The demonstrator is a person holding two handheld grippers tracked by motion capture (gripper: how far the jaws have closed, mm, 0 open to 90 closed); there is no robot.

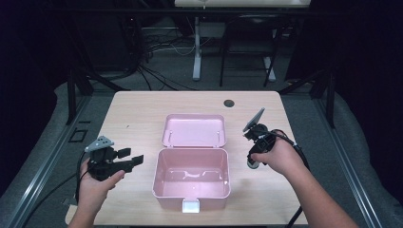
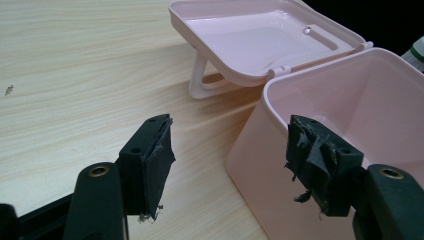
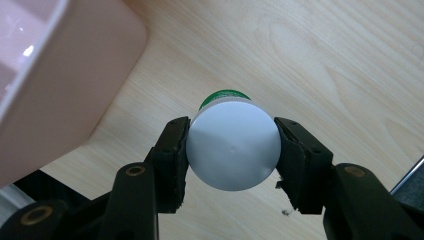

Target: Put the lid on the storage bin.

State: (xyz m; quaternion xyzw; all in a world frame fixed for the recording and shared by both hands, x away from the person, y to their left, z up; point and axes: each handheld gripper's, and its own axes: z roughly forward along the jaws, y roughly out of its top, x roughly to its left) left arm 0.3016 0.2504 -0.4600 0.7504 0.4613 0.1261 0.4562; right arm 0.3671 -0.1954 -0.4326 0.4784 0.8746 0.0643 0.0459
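Right, the right tongs [image 3: 232, 145] are clamped on a small bottle [image 3: 233, 147], both pads pressed against its white cap, with a green band showing just beneath. From the right gripper view the camera looks straight down the bottle's long axis, so it stands upright, cap up, base toward the tabletop [image 3: 325, 55]. In the high view the right tongs [image 1: 253, 159] point down, just off the right wall of the pink box [image 1: 191, 178], and whether the base is touching the wood or just clear of it I cannot tell.

Over on the left, the left tongs [image 1: 130, 159] hold nothing, jaws spread wide, level, pointing right toward the box's left wall. The left gripper view has the near left corner of the box [image 2: 350, 100] sitting between those open jaws but not touching them.

The box stands open at the middle of the tabletop, its lid [image 1: 194, 130] flipped back to the far side and lying inside-up, propped on its handle. The tub looks empty.

Here is what matters: the opening lies directly to the left of the bottle, just beside it, with the right wall between them. My read is that the bottle needs to go up and over that rim, kept upright, and the right hand [image 1: 278, 156] is the one placed for it.
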